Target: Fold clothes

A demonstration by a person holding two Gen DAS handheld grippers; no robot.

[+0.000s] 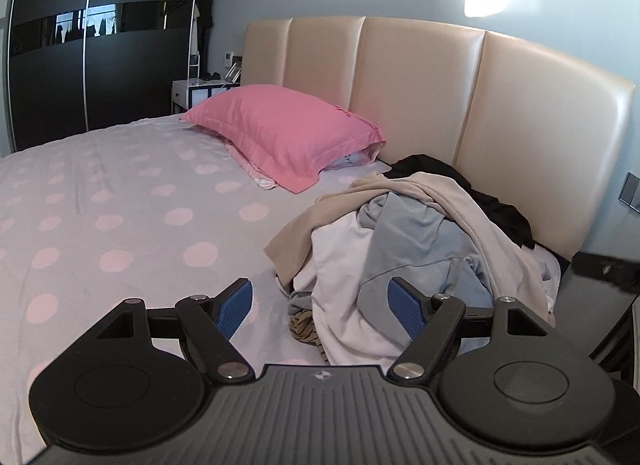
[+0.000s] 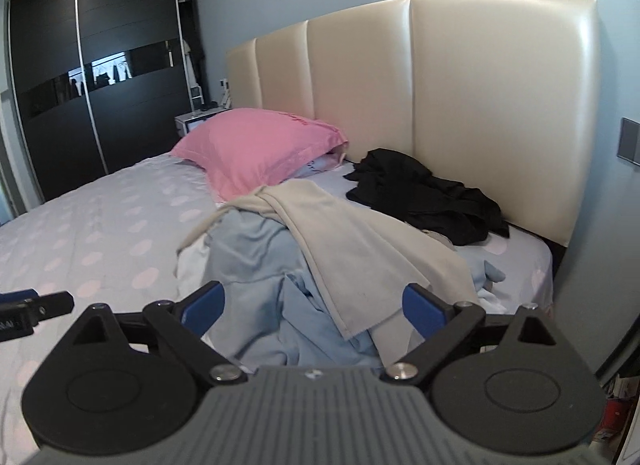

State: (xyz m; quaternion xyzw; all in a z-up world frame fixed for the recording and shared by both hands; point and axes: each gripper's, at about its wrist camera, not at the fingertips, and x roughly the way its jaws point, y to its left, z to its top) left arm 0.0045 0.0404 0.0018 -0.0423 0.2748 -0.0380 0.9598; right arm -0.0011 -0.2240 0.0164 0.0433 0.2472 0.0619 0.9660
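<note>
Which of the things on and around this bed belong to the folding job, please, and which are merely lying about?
Belonging to the job:
- beige garment on top of the pile
- light blue garment
- white garment
- black garment by the headboard
- left gripper, right gripper, both open over the pile

Just lying about:
- pink pillow
- headboard
- wardrobe
- nightstand

1 pillow (image 1: 288,133), 1 clothes pile (image 1: 408,249), 2 tools (image 1: 320,311) (image 2: 314,305), 1 headboard (image 1: 420,93).

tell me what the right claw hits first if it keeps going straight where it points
Most likely the light blue garment atop the clothes pile, just ahead of the open right claw; the beige garment lies close beside it. Depth is unclear.
</note>
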